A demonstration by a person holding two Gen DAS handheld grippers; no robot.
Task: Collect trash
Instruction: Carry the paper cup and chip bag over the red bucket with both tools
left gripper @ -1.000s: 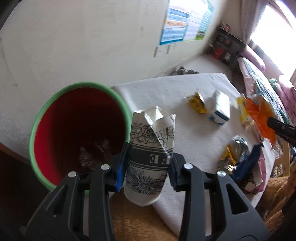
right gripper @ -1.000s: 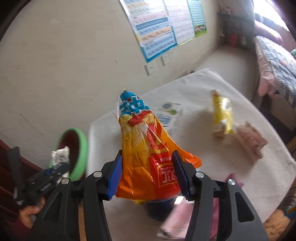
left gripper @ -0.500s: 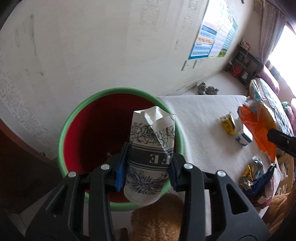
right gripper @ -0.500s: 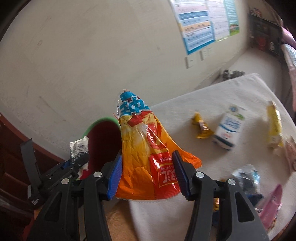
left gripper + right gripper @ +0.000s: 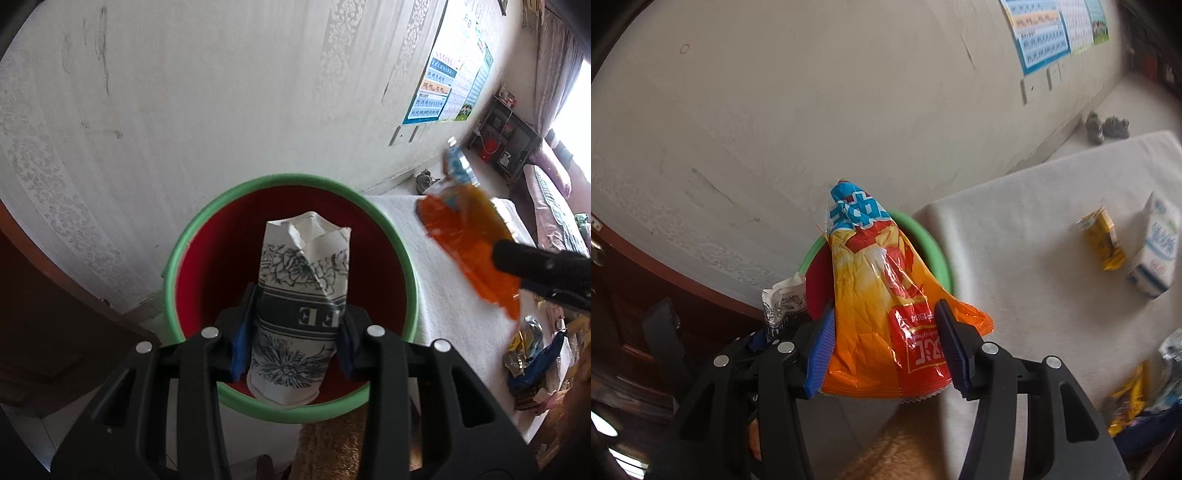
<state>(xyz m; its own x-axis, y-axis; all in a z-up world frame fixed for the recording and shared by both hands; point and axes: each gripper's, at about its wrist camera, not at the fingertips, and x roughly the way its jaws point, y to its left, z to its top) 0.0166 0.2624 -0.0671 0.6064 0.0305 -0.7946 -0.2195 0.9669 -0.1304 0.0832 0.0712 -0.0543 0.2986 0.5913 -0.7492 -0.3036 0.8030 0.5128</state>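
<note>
My left gripper point(image 5: 293, 332) is shut on a crumpled white paper cup point(image 5: 301, 295) with black flower print, held right over the mouth of a red bin with a green rim point(image 5: 406, 273). My right gripper point(image 5: 886, 347) is shut on an orange snack bag point(image 5: 882, 302) with a blue top, held above the same bin point(image 5: 934, 251). The bag point(image 5: 472, 236) and right gripper also show in the left wrist view, to the right of the bin. The cup point(image 5: 785, 302) shows left of the bag in the right wrist view.
A white-covered table point(image 5: 1015, 236) stands right of the bin, carrying a yellow wrapper point(image 5: 1102, 242), a white milk carton point(image 5: 1156, 245) and a pile of wrappers point(image 5: 1137, 398) at its near right. A wall is behind; dark wooden furniture point(image 5: 44, 325) stands left.
Both grippers have moved left toward the bin. The cup now hangs centred over the bin's mouth, and the snack bag has come over the bin's right rim.
</note>
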